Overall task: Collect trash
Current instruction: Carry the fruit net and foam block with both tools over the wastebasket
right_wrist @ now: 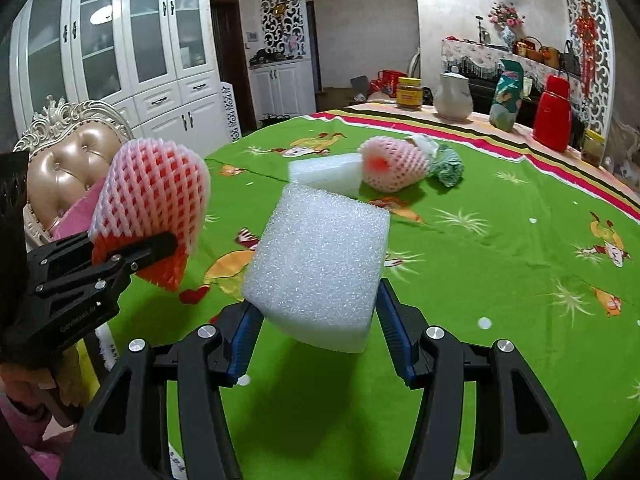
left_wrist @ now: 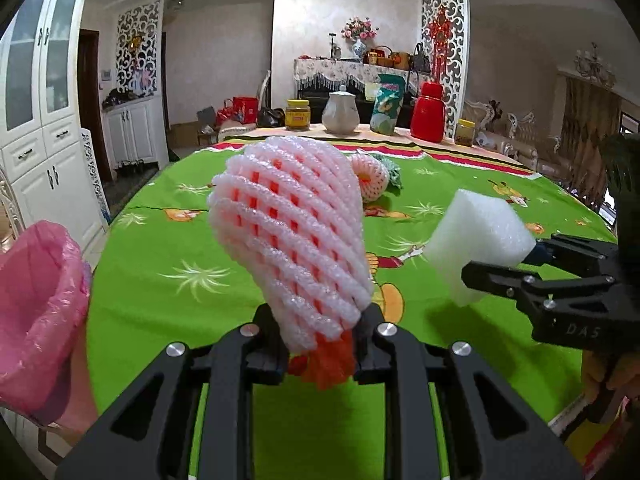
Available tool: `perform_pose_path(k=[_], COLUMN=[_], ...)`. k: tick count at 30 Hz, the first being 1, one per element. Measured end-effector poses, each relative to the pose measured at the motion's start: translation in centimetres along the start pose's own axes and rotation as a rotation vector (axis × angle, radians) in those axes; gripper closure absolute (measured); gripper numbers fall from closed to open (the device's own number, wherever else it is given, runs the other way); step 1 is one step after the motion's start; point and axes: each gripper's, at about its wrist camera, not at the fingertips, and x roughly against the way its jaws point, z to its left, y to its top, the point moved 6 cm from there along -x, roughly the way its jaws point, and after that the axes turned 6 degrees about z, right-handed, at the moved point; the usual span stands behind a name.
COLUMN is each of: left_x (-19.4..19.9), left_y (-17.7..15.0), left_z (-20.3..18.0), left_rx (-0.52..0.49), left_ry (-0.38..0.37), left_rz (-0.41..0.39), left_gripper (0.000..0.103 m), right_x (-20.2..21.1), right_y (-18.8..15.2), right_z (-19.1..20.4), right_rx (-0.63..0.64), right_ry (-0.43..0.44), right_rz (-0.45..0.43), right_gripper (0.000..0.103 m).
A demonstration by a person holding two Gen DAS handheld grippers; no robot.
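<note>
The left gripper (left_wrist: 320, 344) is pinching a white-and-orange foam mesh fruit sleeve (left_wrist: 292, 236), while the right gripper (right_wrist: 320, 336) is squeezing a white spongy foam block (right_wrist: 320, 264).

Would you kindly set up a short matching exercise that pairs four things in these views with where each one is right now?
Things:
1. foam net
2. foam block
3. pink bag
4. red flask

Places:
A. standing at the table's far edge
B. in the right gripper
C. off the table's left side
D. in the left gripper

Pairs: 1-D, 2-B, 3-C, 4-A
</note>
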Motion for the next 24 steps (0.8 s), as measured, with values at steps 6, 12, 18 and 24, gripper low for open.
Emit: perform_pose_path(k=[6, 12, 18, 24], left_x=[1.1, 1.9, 2.6, 3.4], left_y=[-0.5, -0.7, -1.3, -1.9], left_z=[1.1, 2.2, 3.8, 6.5], left_rx=[0.013, 0.016, 0.038, 0.066], left_ry=[0.003, 0.011, 0.034, 0.071], left_rz=[-0.029, -0.044, -0.047, -0.052], left_gripper=[0.082, 0.082, 0.081, 0.081], right_x=[-0.2, -0.6, -1.0, -1.7], right_y=[0.0, 0.4, 1.3, 2.4], right_z=[1.4, 2.5, 4.3, 6.4], right_rx=[0.018, 0.035, 0.062, 0.097], right_ry=[0.017, 0.032, 0.053, 0.075], right_rz=[-0.008, -0.009, -0.019, -0.027], right_gripper=[0.050, 0.050, 0.050, 0.050])
